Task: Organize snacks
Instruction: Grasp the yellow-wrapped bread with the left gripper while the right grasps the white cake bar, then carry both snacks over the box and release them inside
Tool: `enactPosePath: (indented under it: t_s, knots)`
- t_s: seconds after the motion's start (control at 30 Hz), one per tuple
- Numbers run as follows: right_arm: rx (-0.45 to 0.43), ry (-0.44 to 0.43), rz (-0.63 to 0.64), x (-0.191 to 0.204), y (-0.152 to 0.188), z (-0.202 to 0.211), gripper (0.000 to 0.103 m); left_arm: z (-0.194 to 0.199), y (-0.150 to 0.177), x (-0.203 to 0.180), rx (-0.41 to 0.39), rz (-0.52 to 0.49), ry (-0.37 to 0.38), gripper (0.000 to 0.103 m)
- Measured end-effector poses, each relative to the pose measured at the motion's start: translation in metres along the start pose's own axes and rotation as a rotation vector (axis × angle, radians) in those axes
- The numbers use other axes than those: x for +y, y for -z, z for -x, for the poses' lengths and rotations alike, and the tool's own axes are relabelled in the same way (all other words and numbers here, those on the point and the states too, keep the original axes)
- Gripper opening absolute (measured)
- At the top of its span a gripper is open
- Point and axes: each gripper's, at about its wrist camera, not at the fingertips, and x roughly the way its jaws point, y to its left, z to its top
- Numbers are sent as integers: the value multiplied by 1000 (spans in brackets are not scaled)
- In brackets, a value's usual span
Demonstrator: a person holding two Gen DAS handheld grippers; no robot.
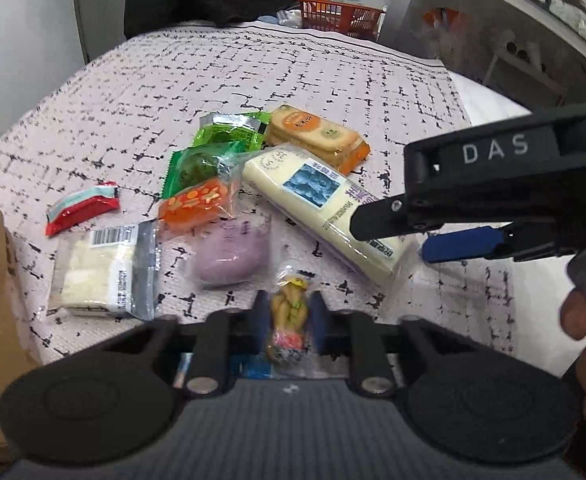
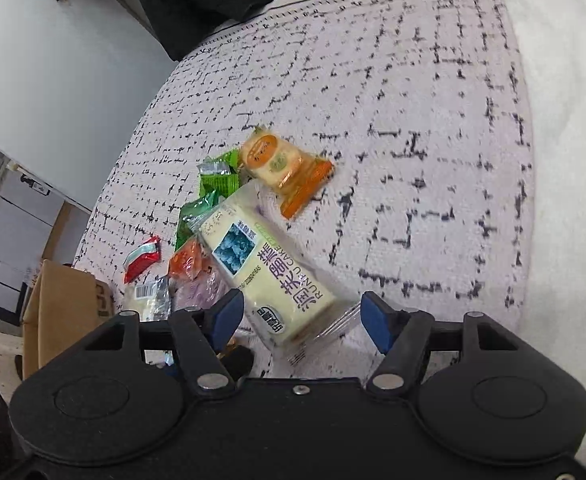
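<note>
On a bed (image 1: 333, 64) under a pale blanket with black dashes, a loose heap of snacks. Near the lower edge of the left wrist view, left tool (image 1: 289, 320) clamped shut on a clear packet of small yellowish biscuits (image 1: 287, 316), blue pads pressing its 2 sides. Just beyond it, a purple bun (image 1: 233, 256) in clear wrap, and left of that a white cake pack with a barcode (image 1: 101, 268). Farther left, a red and white candy (image 1: 83, 210) lying apart from the heap. In the middle, an orange jelly pack (image 1: 195, 202), 2 green packets (image 1: 213, 148) overlapping, and an orange cracker pack (image 1: 317, 136) at the far side. Across the heap's right side, a long cream cake bar (image 2: 269, 280), tilted, its near end between the fingers of the right tool (image 2: 301, 316). Right tool open, blue pads on either side of the bar, neither clearly pressing it. At far left, a cardboard box (image 2: 57, 304). Beyond the bed's far edge, a red basket (image 1: 337, 16).
</note>
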Motion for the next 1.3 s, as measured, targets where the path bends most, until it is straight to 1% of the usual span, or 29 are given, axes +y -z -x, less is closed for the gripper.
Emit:
enactPosePath:
  t_s: [0.07,0.23,0.43,0.5,0.53,0.6,0.63,0.7,0.73,0.77,0.83,0.9,0.97,1.13,1.3]
  knots:
    - [-10,12,33,4,-2,-2,72,1,-2,4,-3,24,13,18]
    - [-19,24,102,13,-5,-9,74,15,-5,15,-34,98,1,18]
    - [-15,31,190,27,-3,-16,74,34,-4,30,-71,184,-9,18]
    - [-8,47,228,33,-1,-20,73,40,-3,34,-80,209,-8,18]
    - [-5,61,247,36,1,-22,71,41,-2,36,-83,212,-10,18]
    - [-1,100,283,40,4,-26,64,46,-2,38,-88,223,-3,18]
    - [-3,124,303,41,6,-26,58,48,-1,39,-92,229,0,18]
    - [0,155,337,45,9,-25,52,55,1,40,-104,232,1,18]
    - [8,152,344,46,10,-24,42,58,1,40,-108,234,2,18]
    - [19,150,348,47,12,-23,39,60,1,40,-111,237,2,18]
    - [26,150,350,48,13,-19,36,67,1,42,-121,244,7,18]
    - [34,135,325,47,13,-14,33,75,1,43,-137,246,12,18]
    - [33,138,298,47,12,-8,32,83,1,44,-153,249,17,18]
    - [7,123,245,54,14,14,31,104,5,50,-188,262,21,18]
    - [-24,95,222,73,18,37,31,123,6,57,-218,272,32,18]
